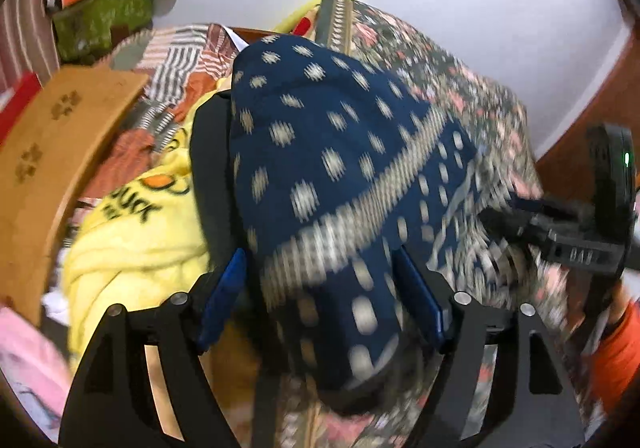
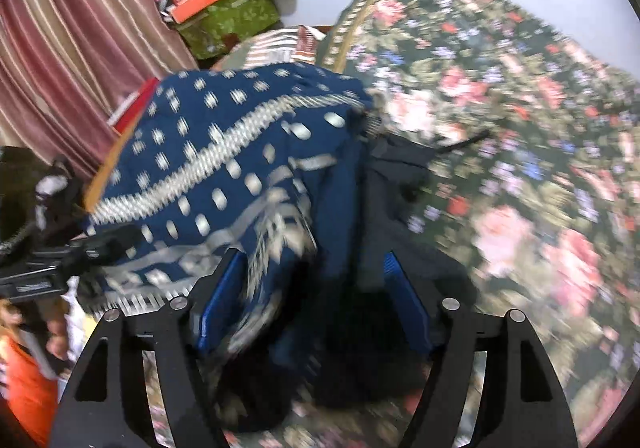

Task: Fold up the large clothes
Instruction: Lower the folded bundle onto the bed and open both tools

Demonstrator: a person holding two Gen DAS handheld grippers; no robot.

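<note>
Left wrist view: the left gripper (image 1: 320, 288) stands with jaws wide, the navy dotted garment (image 1: 328, 167) bunched loosely between them — floral bedspread (image 1: 460, 87) toward 1 o'clock.

Right wrist view: the right gripper (image 2: 312, 300) likewise wide — garment between, spilling toward 10 o'clock.

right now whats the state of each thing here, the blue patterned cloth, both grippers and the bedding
navy blue cloth with white dots: bunched in a heap on the bed, lying between both grippers' blue pads
left gripper: jaws apart, cloth between them
right gripper: jaws apart, cloth between them
dark floral bedspread: spread over the bed
yellow duck-print blanket: crumpled beside the cloth
</note>
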